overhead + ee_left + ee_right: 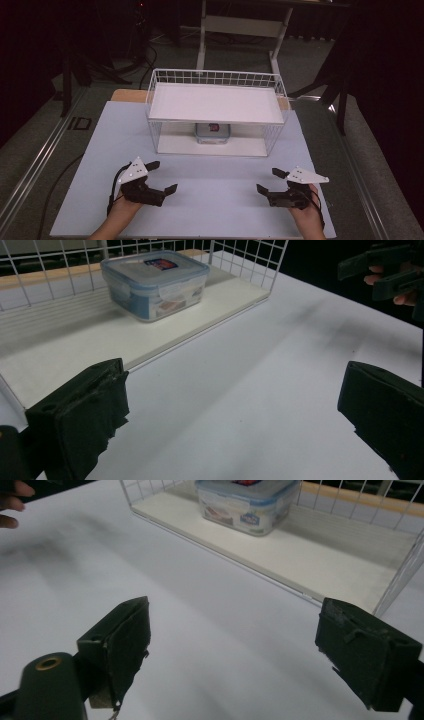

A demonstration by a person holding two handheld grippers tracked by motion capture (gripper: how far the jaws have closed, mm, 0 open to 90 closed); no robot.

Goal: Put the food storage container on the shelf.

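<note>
Both your grippers sit near the desk's front edge, left gripper (pixel 159 177) and right gripper (pixel 271 182), jaws wide apart and empty. The lidded container (pixel 213 133) rests on the wire rack's (pixel 216 78) lower shelf, toward the back, under the top board. If it's your target, go in low through the open front, clear of the board, jaws spread past the container's sides.

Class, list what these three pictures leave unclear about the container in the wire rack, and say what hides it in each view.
- High view: the upper shelf hides most of the container.
- Left gripper view: the lid label is too small to read.
- Right gripper view: the picture's top edge cuts off the lid.
- Contents: not discernible through the walls.
</note>
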